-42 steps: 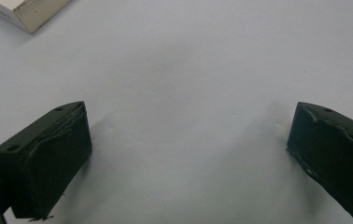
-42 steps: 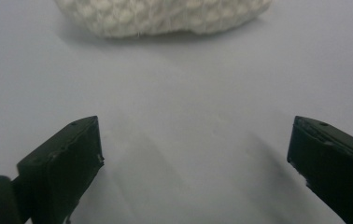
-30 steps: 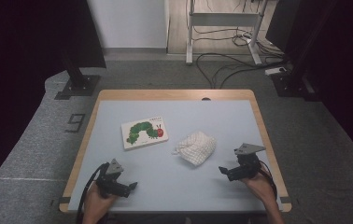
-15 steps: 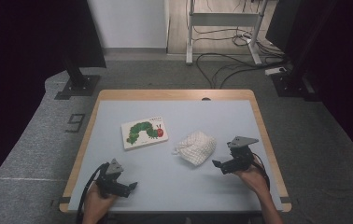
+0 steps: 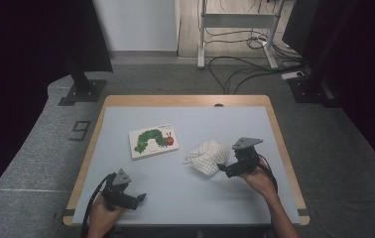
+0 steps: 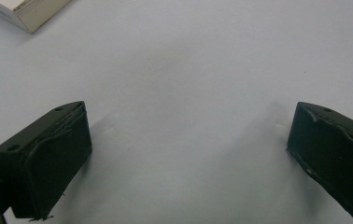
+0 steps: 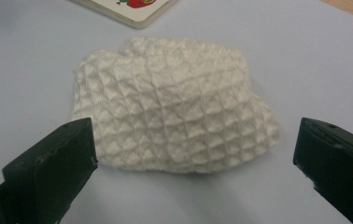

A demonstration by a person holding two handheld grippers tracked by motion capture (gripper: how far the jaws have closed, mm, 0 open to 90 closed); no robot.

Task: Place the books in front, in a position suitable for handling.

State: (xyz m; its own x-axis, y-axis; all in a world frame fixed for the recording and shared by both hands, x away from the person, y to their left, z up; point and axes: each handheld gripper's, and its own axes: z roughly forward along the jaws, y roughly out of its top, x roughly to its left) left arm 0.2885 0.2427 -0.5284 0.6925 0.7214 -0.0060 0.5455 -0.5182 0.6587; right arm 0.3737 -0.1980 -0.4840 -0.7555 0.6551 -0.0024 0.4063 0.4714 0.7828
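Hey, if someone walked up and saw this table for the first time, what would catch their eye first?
Probably the picture book with its bright green caterpillar, lying flat near the middle of the pale blue table. Next, the crumpled white waffle-weave cloth just to the book's right, with the right gripper open and pointed at it from close by. The left gripper sits open near the front left edge, over bare tabletop.

Book [image 5: 154, 141] lies left of cloth [image 5: 206, 155] on table [image 5: 190, 198]; right gripper [image 5: 223, 169] just right of cloth; left gripper [image 5: 138, 198] near front-left edge.
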